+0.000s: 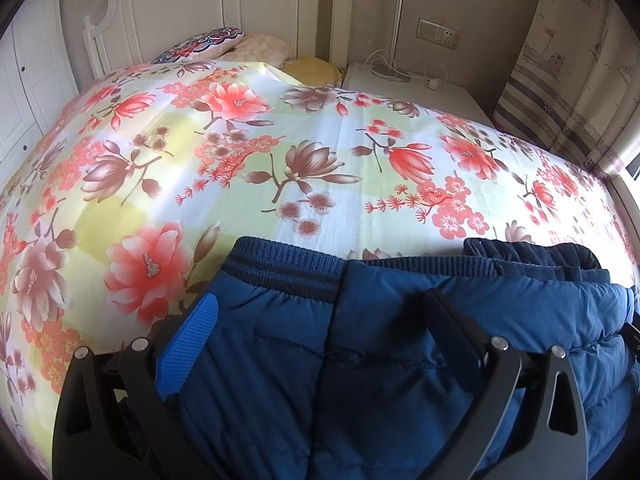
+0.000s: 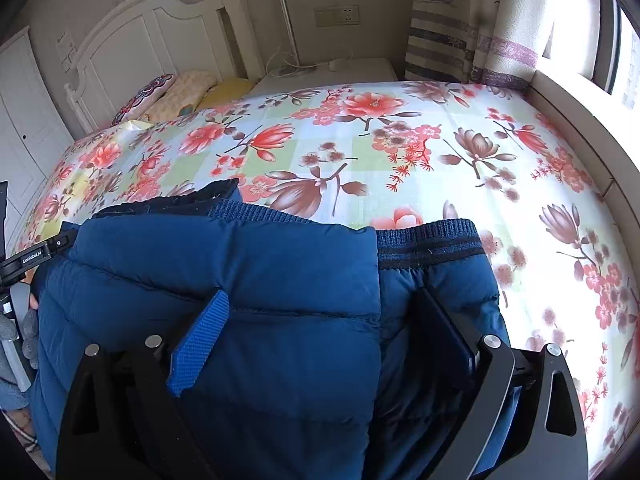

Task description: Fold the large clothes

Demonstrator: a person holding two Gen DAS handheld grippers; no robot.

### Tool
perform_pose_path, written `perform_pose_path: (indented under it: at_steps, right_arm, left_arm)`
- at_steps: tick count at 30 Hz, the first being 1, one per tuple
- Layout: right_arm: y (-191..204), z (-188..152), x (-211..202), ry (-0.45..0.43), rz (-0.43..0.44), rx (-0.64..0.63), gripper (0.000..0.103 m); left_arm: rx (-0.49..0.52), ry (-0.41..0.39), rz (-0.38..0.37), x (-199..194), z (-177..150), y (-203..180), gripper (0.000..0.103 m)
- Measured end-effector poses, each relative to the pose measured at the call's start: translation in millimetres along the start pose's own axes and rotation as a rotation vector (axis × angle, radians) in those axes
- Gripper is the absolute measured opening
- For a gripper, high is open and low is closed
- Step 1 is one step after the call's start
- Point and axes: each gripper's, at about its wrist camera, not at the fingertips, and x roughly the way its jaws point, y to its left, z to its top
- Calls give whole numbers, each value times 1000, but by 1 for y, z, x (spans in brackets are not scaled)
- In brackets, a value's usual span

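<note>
The blue padded jacket (image 1: 400,340) is spread folded on the floral bedsheet (image 1: 280,140), ribbed hem farthest away. The left gripper (image 1: 320,328) and right gripper (image 2: 324,320) are held wide open over it, nothing gripped, probably for smoothing.

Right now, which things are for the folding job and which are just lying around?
For the job:
- blue padded jacket
- left tongs, spread wide over the jacket
- right tongs, spread wide over the jacket
- flowered bed cover, the folding surface

Just lying about:
- pillows
- lamp
- nightstand
- curtain
</note>
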Motion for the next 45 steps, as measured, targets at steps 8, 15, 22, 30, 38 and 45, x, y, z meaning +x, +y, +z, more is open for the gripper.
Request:
perform_pose_path:
  at_steps: [8, 15, 22, 30, 38, 45]
  right_arm:
    - [47, -10, -57, -127, -72, -107, 90]
    - [166, -67, -47, -41, -114, -544, 91]
    - [137, -61, -55, -33, -21, -407, 92]
    - [34, -74, -75, -56, 3, -113, 93]
    - [60, -81, -98, -120, -6, -180, 94]
    - [129, -120, -125, -128, 101, -441, 94]
  left_arm:
    - [30, -196, -47, -69, -14, -8, 100]
    - [362, -128, 13, -67, -70, -90, 101]
    - [278, -79, 19, -54, -73, -70, 101]
    - [108, -89, 14, -71, -78, -3, 101]
    - [98, -167, 68, -95, -82, -6, 100]
    - [286, -222, -88, -152, -129, -60, 101]
